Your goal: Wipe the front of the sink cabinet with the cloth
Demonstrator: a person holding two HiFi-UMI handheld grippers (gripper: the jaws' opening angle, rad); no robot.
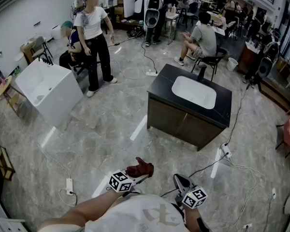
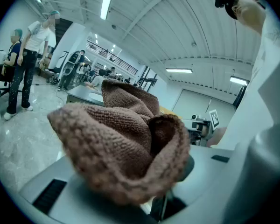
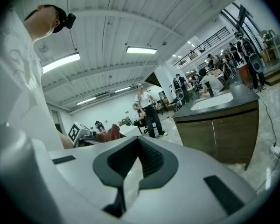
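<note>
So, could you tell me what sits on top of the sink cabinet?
A black counter with a white basin and a dark tap. Closed doors hide the inside.

The person wore a white T-shirt (image 1: pixel 140 215) with faint grey print. The left hand-held gripper (image 1: pixel 134 174) and right hand-held gripper (image 1: pixel 180 181) were pale grey, with black-and-white marker cubes (image 1: pixel 121 181).

Left gripper (image 2: pixel 165 190): the tips of the jaws are covered by the cloth (image 2: pixel 126 139).
Sink cabinet (image 2: pixel 84 93): mostly hidden behind the cloth in the left gripper view.
Forearm (image 1: pixel 87 210): cut off by the lower edge of the head view.
</note>
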